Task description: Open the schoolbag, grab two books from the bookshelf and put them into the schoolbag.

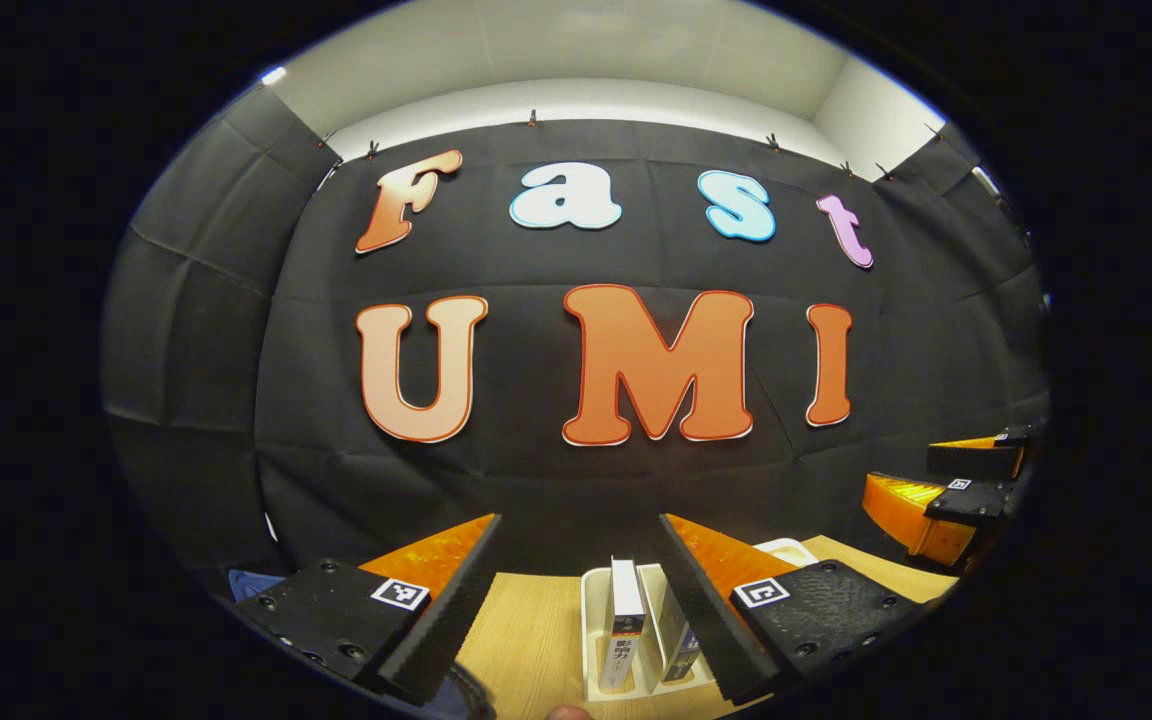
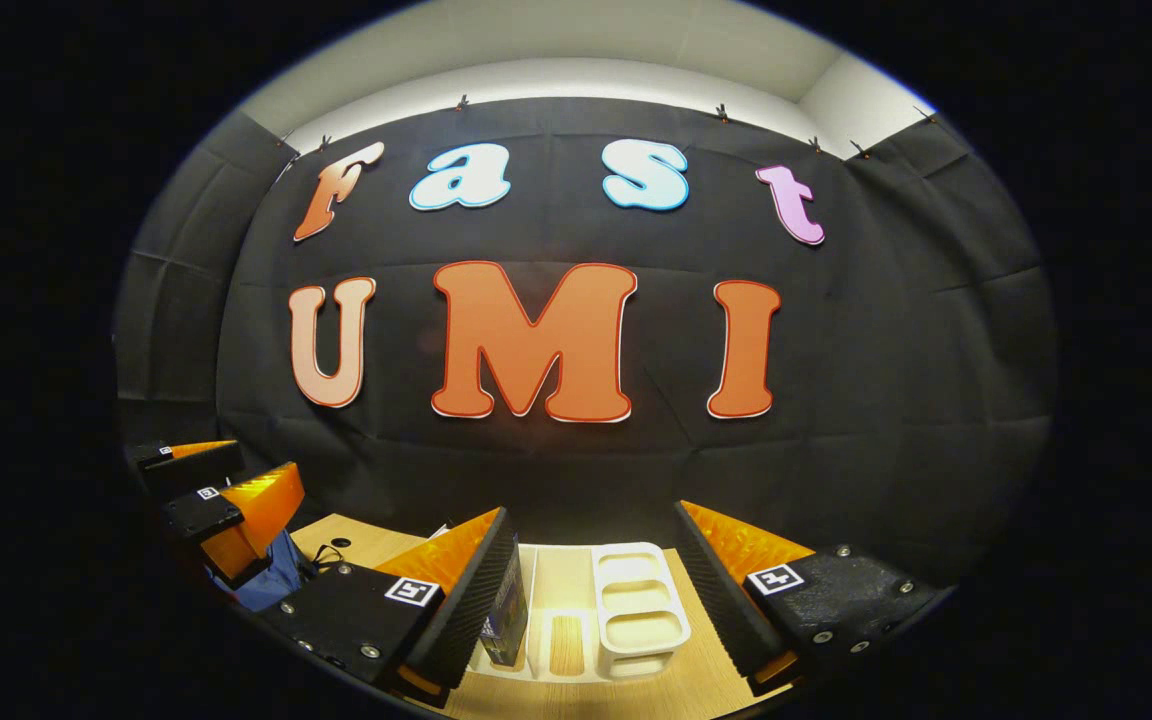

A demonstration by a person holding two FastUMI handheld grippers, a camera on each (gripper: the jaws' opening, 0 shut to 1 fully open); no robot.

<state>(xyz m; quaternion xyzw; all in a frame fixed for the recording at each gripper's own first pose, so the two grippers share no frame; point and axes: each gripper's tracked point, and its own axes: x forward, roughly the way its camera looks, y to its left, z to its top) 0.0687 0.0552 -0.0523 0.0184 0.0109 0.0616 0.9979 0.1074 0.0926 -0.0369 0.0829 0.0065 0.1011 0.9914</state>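
Two books (image 1: pixel 626 620) stand upright in a white slotted bookshelf (image 1: pixel 591 640) on the wooden table (image 1: pixel 521 630), one white-spined, the other just right of it; in the right gripper view a dark book (image 2: pixel 506 610) stands at the rack's left end, its other slots bare; the blue schoolbag (image 2: pixel 271 580) lies low at the left there; the left gripper (image 1: pixel 576 600) hangs released above the books, jaws apart; the right gripper (image 2: pixel 591 600) likewise gapes, grasping nothing

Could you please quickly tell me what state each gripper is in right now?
Left gripper: open, holding nothing, fingers spread above the white plastic bookshelf.
Right gripper: open, holding nothing.
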